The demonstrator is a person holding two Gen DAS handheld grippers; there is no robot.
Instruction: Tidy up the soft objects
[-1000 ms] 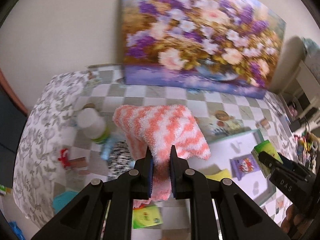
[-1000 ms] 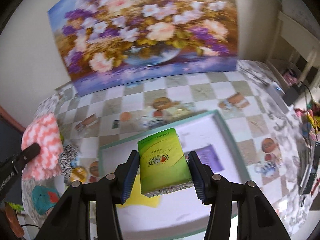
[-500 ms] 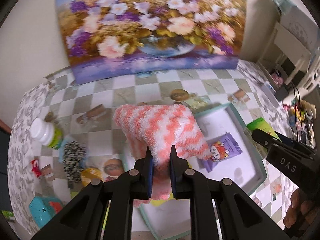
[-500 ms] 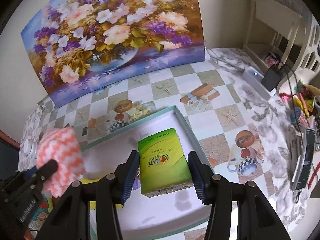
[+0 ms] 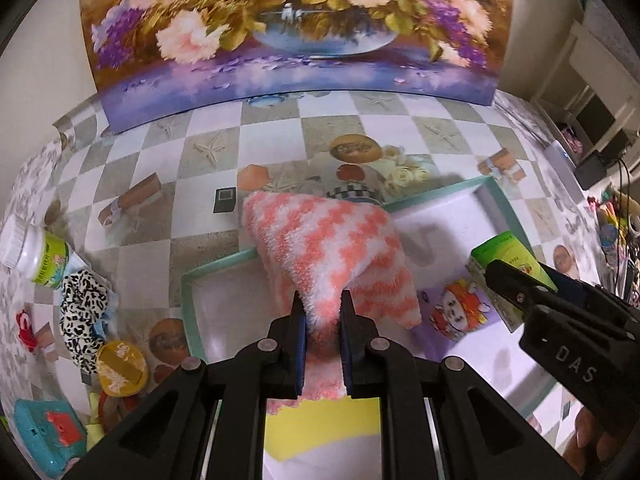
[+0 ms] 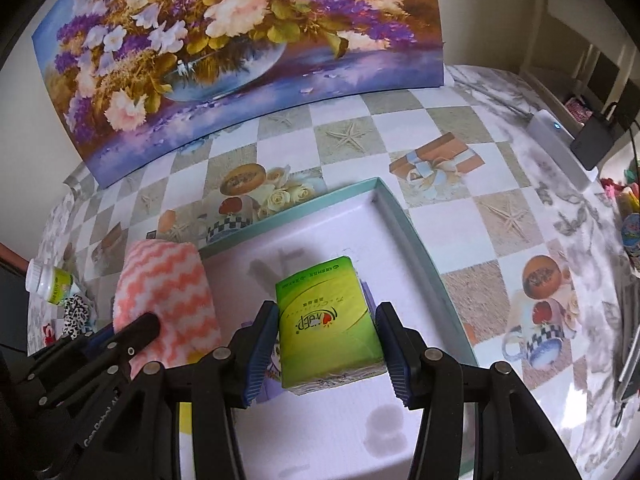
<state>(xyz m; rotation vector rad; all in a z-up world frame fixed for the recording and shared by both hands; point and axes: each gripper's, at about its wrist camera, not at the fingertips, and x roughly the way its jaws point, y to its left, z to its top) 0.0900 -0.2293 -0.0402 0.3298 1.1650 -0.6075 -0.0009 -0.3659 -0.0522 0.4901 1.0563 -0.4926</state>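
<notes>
My left gripper (image 5: 322, 304) is shut on a fluffy pink-and-white zigzag cloth (image 5: 332, 248), which hangs over the left part of a shallow teal-rimmed tray (image 5: 436, 196) with a white floor. My right gripper (image 6: 326, 312) is shut on a green tissue pack (image 6: 328, 316) above the same tray (image 6: 404, 220). The cloth (image 6: 168, 296) and the left gripper's black fingers (image 6: 136, 332) show at the left in the right wrist view. The green pack (image 5: 508, 252) and the right gripper's fingers (image 5: 520, 284) show at the right in the left wrist view. A purple cartoon packet (image 5: 458, 312) and a yellow item (image 5: 320, 424) lie in the tray.
Left of the tray lie a leopard-print scrunchie (image 5: 82, 312), a white-capped green bottle (image 5: 36, 254), a yellow round tin (image 5: 120, 368) and a teal toy (image 5: 48, 436). A flower painting (image 6: 240, 52) leans against the back wall. A white device (image 6: 560, 152) and cables lie at the right edge.
Both grippers have sunk toward the tray and come closer together. The left one carried the cloth rightward from above the table's left side to over the tray. Both grips held.
</notes>
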